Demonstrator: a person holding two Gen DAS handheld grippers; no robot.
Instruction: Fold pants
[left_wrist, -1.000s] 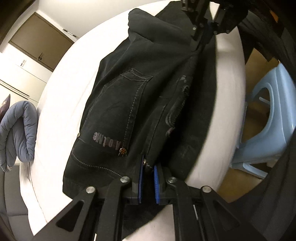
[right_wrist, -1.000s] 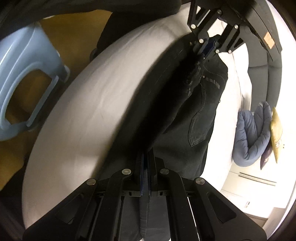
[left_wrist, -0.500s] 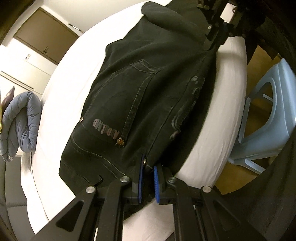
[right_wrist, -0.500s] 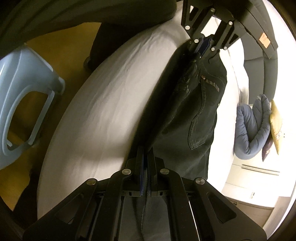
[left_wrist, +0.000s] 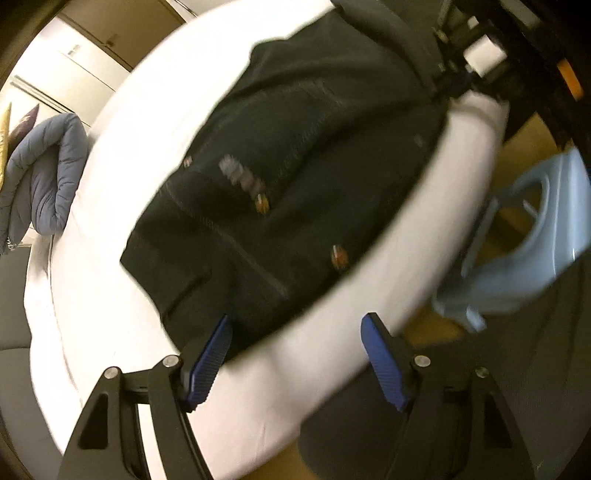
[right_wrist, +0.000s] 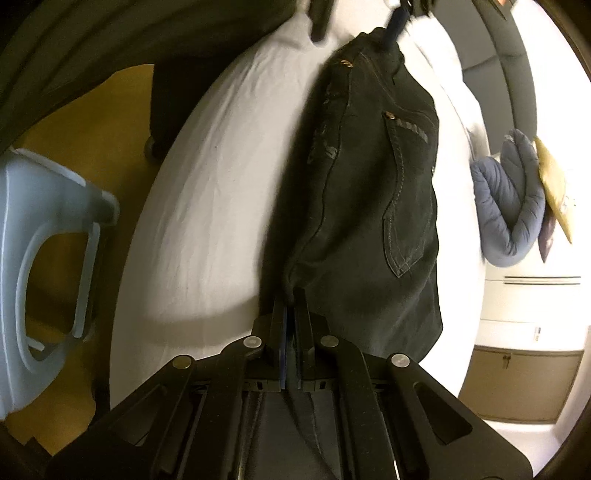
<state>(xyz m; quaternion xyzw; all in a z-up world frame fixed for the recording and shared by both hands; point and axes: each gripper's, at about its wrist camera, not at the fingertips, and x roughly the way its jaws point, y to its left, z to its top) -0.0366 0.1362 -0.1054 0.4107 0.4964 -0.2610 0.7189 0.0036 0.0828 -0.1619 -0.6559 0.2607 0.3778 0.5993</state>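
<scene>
Left gripper jaws opening, nothing between. Right gripper clamps pants. Risk: one-sided pull drags pants, fold shifts on bed.

Bare sheet free; stool alongside

The pants lie on the bed; a stool stands beside it, a folded quilt across.
</scene>
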